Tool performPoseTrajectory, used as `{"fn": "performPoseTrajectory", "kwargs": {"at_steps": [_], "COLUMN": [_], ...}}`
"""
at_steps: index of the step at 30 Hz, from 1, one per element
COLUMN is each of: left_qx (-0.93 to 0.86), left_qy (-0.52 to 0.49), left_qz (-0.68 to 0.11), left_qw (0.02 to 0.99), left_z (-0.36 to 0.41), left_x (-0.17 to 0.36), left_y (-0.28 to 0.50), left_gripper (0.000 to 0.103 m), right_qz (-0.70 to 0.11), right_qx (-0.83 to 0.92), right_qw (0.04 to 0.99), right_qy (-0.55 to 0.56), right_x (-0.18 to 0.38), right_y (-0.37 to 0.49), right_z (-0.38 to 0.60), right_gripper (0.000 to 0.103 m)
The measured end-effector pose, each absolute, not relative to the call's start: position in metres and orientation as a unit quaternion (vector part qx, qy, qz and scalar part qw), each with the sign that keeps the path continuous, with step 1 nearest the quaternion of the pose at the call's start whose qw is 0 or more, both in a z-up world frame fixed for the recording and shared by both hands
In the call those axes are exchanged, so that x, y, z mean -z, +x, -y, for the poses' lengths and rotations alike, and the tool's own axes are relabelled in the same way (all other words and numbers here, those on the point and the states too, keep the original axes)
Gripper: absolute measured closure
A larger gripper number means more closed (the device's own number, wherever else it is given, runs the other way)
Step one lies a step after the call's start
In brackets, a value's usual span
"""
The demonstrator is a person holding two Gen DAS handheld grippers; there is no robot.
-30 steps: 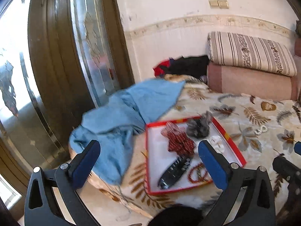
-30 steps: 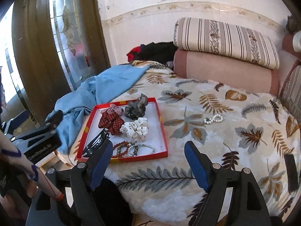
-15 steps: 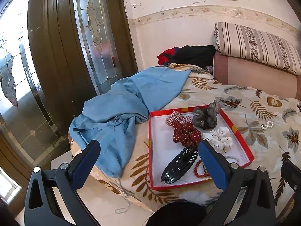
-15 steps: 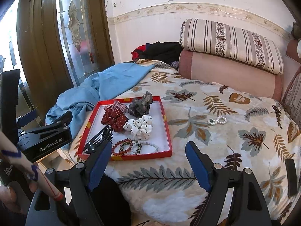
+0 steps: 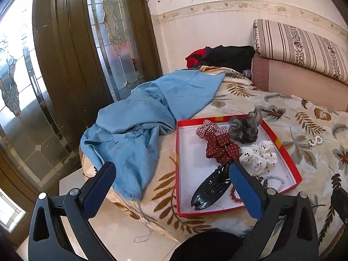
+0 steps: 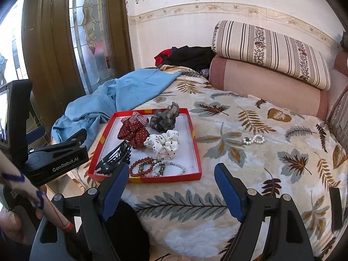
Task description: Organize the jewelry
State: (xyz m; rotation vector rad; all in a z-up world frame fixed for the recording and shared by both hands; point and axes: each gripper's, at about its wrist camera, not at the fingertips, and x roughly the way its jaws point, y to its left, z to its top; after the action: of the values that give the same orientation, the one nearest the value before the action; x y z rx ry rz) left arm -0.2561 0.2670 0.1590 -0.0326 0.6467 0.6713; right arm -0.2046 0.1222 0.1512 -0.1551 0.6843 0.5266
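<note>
A red-rimmed tray (image 6: 196,152) (image 5: 280,145) lies on the leaf-patterned bed. It holds a red dotted scrunchie (image 6: 133,133) (image 5: 220,149), a grey scrunchie (image 6: 165,118) (image 5: 244,128), a white dotted scrunchie (image 6: 163,143) (image 5: 258,156), a black hair claw (image 6: 114,158) (image 5: 212,188) and beaded bracelets (image 6: 150,166). A pearl bracelet (image 6: 254,139) (image 5: 315,141) rests on the blanket to the tray's right. My left gripper (image 5: 171,188) hangs open before the tray's near left corner. My right gripper (image 6: 171,188) stands open and empty just short of the tray's near rim.
A blue cloth (image 5: 152,119) (image 6: 113,95) spills over the bed's left edge beside the tray. Striped and pink bolsters (image 6: 269,69) line the far side, with dark clothes (image 6: 187,57) by the wall. A glazed wooden door (image 5: 71,65) stands left. A dark phone (image 6: 335,208) lies at right.
The left wrist view has dropped and swung, so the tray now sits further right and closer. The right view has barely shifted. Both grippers stay open.
</note>
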Motion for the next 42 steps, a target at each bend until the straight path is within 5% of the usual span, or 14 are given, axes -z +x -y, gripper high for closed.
{"fn": "performPoseTrajectory", "kwargs": {"at_steps": [42], "left_qx": [-0.326], "left_qy": [-0.031], "left_qz": [-0.335], "left_qw": [0.883], "left_z": [-0.283], "left_x": [-0.142], "left_y": [-0.251], "left_gripper": [0.000], "right_qz": [-0.349], "right_qx": [-0.261], "right_qw": [0.895], "right_qy": [-0.095], "right_x": [-0.138], "right_y": [-0.204], "right_z": [-0.132], "right_gripper": [0.018]}}
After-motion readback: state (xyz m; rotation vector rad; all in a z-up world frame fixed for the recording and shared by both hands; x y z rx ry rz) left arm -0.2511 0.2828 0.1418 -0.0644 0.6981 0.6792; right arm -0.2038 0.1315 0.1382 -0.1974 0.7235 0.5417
